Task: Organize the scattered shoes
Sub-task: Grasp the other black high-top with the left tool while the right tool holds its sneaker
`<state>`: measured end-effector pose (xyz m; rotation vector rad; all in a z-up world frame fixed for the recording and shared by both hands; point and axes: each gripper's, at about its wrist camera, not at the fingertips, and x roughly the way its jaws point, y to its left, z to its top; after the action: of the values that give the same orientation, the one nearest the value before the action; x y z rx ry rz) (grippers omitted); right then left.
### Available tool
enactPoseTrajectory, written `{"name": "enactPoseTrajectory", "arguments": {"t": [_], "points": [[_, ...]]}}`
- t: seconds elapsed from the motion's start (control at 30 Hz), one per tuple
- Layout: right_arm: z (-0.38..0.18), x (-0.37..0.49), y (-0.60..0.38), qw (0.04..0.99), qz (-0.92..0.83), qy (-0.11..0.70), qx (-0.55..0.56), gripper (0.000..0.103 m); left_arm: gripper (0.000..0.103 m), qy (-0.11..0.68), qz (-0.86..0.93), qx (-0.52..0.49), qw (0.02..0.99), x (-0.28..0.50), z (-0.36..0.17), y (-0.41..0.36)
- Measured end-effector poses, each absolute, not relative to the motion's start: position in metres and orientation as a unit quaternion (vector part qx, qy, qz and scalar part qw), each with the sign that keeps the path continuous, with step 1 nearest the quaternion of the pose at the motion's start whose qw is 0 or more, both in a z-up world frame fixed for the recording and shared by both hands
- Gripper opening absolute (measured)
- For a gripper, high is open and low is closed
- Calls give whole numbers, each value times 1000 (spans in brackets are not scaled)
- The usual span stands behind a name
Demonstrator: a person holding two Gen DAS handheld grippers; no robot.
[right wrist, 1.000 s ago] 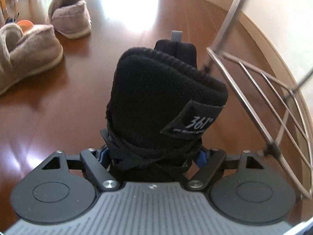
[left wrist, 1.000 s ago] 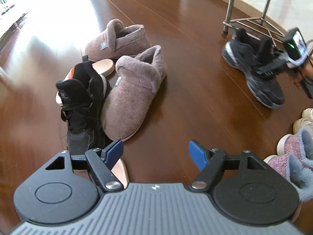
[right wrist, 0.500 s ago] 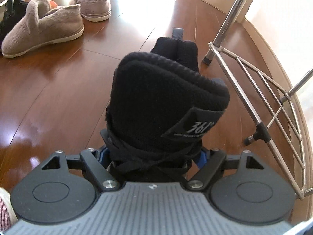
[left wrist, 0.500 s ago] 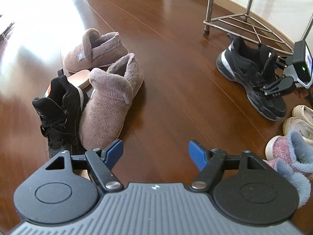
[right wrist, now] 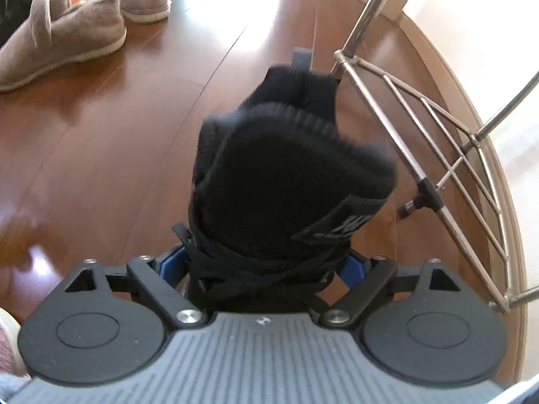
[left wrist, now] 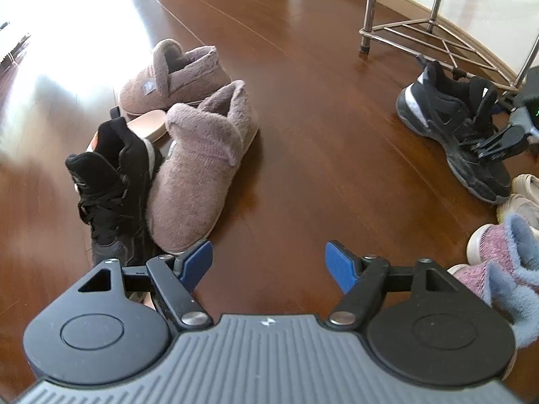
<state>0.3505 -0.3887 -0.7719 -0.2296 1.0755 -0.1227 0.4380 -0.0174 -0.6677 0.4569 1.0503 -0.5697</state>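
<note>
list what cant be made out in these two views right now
- Right wrist view: the black sneaker hides the right gripper's blue fingers almost wholly; whether they press on it is unclear. Its tongue label is blurred.
- Left wrist view: the sandal is mostly under the black shoe and grey slipper.
- Left wrist view: pink slippers cut off by the right edge.

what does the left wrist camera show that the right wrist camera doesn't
Only the left wrist view shows the second black sneaker beside the slippers, the pink fuzzy slippers, the cream shoes, and the open, empty left gripper.

Only the right wrist view shows the right gripper's blue fingers flanking the black sneaker's laces, having just been opening.

Both show that black sneaker, the two taupe slippers, the metal rack and the wood floor.
</note>
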Motion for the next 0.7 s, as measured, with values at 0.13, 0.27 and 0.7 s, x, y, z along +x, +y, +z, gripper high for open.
{"name": "enactPoseTrajectory", "arguments": {"t": [0.13,0.27,0.7], "points": [[-715,324,-377,877,-132,454,-87,100,75,495,-247,216,804,447,-669,10],[-663,286,-362,891,-234,389,-1,102,78,489,-210,237,813,461,-674,60],[-643,334,-256,925,-85,360,87,101,85,477,-137,220,840,513,-719,140]]}}
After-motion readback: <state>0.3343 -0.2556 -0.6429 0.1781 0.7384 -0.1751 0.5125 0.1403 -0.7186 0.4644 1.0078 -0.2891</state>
